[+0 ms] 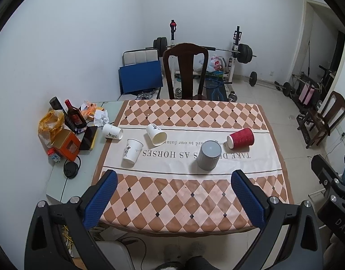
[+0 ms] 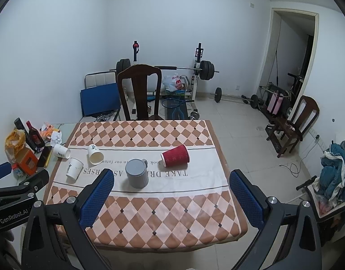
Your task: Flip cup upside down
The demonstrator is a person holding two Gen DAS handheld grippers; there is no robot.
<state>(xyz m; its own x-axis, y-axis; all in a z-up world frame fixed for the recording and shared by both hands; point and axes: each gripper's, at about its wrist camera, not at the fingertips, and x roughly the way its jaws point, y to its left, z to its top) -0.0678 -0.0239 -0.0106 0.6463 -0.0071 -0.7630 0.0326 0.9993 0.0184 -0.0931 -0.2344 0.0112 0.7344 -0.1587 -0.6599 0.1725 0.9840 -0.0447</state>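
Your left gripper [image 1: 173, 180] hangs wide open over the near edge of the tablecloth [image 1: 183, 202]. Ahead, the grey mug [image 1: 208, 155] stands upside down, with the red cup [image 1: 241, 137] on its side just beyond, to the right.

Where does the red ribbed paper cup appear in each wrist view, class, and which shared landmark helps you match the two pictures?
Left wrist view: the red cup lies on its side, right of centre, on the tablecloth's white band.
Right wrist view: the red cup lies on its side near the picture's middle, on the same band.
Shared landmark: the grey mug, standing upside down just left of the red cup.
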